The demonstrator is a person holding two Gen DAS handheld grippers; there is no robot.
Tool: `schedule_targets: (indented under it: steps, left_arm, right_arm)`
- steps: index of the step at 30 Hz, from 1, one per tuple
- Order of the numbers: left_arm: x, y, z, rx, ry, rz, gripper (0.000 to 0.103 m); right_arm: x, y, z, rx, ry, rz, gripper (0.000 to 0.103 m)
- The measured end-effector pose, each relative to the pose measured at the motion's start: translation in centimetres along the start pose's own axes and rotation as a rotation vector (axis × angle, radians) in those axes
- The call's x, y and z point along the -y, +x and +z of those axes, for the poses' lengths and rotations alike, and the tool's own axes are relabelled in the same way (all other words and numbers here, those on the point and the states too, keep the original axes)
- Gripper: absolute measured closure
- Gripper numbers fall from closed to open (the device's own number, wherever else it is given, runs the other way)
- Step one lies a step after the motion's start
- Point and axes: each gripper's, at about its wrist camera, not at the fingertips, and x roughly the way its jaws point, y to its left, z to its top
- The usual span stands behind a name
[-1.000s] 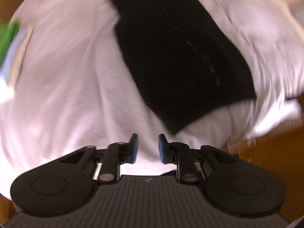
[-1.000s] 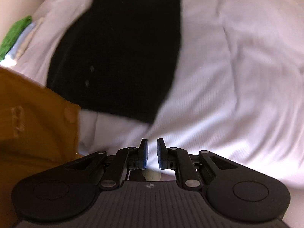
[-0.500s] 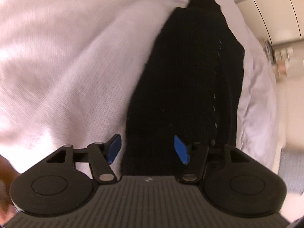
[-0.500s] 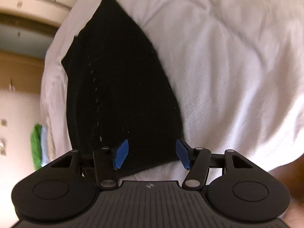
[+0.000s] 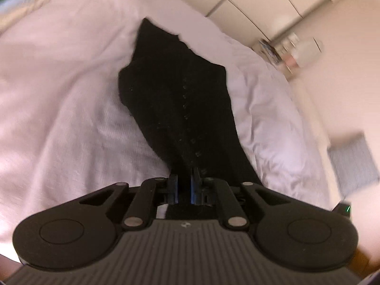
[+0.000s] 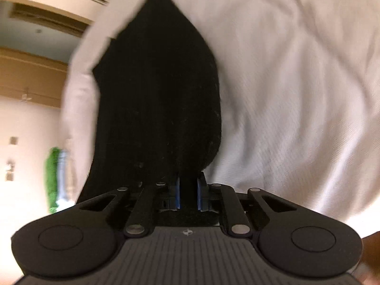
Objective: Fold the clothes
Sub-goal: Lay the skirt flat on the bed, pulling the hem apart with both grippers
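Half a second ago both tongs were spread wide over the near edge of the black garment (image 5: 180, 99); now the left tongs (image 5: 184, 186) are drawn together and clamped on that dark cloth, and the right tongs (image 6: 188, 191) are likewise pinched on it, with fabric filling the narrow slot between the blue pads (image 6: 177, 194). The cloth rises toward each camera in a taut, tapering shape, so my reading is that the near hem is already lifted a little off the bed (image 5: 59, 118), while the far end lies flat on the white sheet. That suggests the grasp for a fold is made and the fold itself is not yet carried over; the likely next need is to bring both held corners together toward the far edge, keeping them level so the garment does not twist. Both views are blurred, so the exact corners gripped cannot be made out. Counting: one black garment, with one line of small buttons or eyelets (image 5: 190, 128) along it in the left view; two tongs, each closed on the cloth; one bed under a white cover; one small stack of folded items, green (image 6: 52, 178) and pale blue, at the bed's far side; pale cupboard doors (image 5: 273, 2) beyond
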Motion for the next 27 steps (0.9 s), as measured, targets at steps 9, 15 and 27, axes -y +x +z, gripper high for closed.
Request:
schedule_targets:
  steps: [9, 15, 27]
  left_arm:
    - [-4.7, 6.5, -7.4, -0.283, -0.166, 0.323, 0.092]
    - [-3.7, 4.8, -5.0, -0.197, -0.130, 0.341, 0.065]
    - [-2.5, 5.2, -7.6, -0.180, -0.050, 0.270, 0.096]
  right_arm:
    - [5.9, 3.5, -4.7, -0.183, 0.050, -0.287, 0.089]
    - [0.6, 1.4, -3.3, -0.122, -0.197, -0.398, 0.051]
    - [3.4, 2.1, -6.1, -0.148, -0.125, -0.228, 0.094]
